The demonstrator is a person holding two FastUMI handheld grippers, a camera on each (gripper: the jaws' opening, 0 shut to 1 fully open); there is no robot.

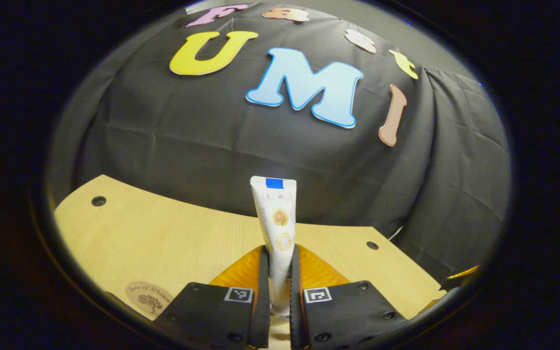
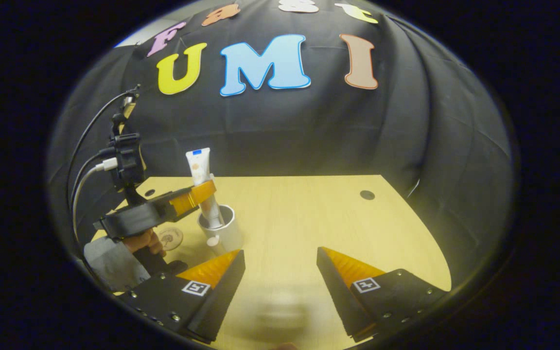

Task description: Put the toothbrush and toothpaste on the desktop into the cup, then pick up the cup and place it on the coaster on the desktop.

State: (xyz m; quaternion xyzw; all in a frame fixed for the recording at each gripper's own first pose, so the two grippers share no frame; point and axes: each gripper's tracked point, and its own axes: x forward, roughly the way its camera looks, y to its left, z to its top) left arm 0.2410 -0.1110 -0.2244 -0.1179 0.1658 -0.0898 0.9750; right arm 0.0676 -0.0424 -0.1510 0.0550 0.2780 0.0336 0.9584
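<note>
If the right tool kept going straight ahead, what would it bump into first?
Probably nothing on the light wooden desktop; the right tool, open, points over bare wood toward the black cloth wall. Depth is unclear.

Booth backdrop: we record a black cloth wall (image 2: 309, 131), creased and hung in folds at the right. Furniture: 1 pale wood-grain desktop (image 2: 299, 214) with small round holes (image 2: 367, 195) near its edges, evenly lit.

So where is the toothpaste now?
In the right gripper view the toothpaste stands upright at the left, held by the left hand-held gripper, its lower end inside the cup.
</note>
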